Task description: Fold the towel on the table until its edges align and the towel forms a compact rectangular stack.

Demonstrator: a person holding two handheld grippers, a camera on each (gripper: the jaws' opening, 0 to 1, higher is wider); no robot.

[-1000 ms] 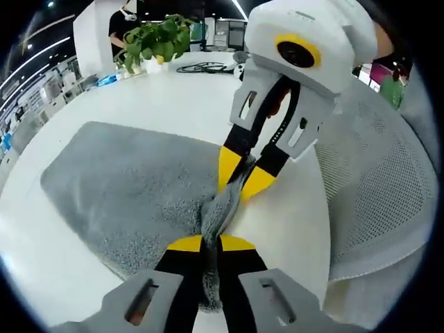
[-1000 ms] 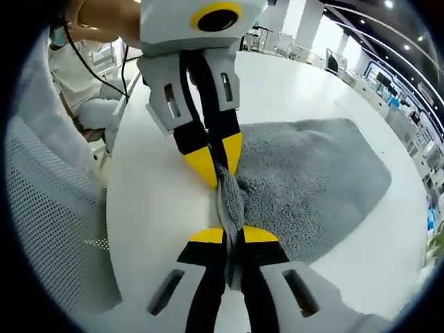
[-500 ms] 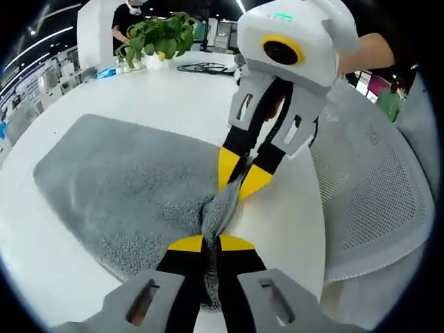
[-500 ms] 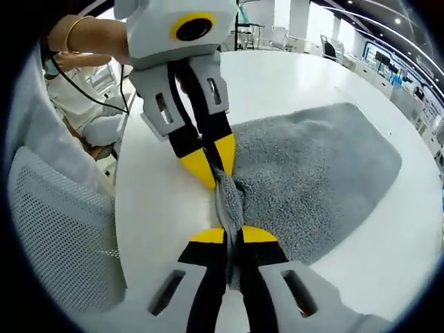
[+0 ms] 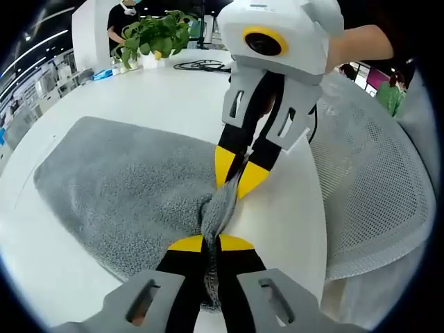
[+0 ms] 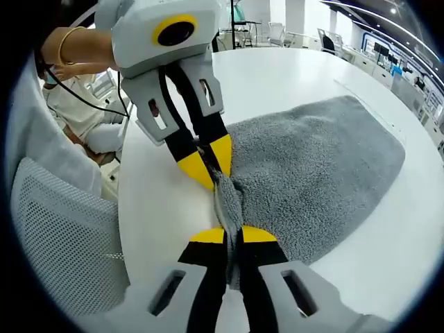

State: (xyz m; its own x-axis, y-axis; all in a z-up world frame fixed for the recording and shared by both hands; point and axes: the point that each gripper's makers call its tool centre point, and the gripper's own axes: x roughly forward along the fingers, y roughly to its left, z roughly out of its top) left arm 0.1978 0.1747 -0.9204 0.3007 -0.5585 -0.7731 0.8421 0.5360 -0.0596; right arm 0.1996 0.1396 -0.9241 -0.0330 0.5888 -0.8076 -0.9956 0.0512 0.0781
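The grey towel (image 5: pixel 125 194) lies spread on the white table (image 5: pixel 166 97), its near edge bunched into a ridge between the two grippers. The left gripper (image 5: pixel 210 244) is clamped on that edge, and the right gripper (image 6: pixel 232 236) grips the same edge facing it. Bare tabletop lies open beyond the towel's far edge. A mesh chair (image 5: pixel 374 194) stands just beside the table edge, and a potted plant (image 5: pixel 156 38) sits well apart at the far side

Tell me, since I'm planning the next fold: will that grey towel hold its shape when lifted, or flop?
Likely floppy: the grey towel already bunches into a soft ridge between the left gripper and the right gripper, both shut on its edge. Its thick pile probably grips rather than slips. The part lying on the white table should drag and sag when raised.
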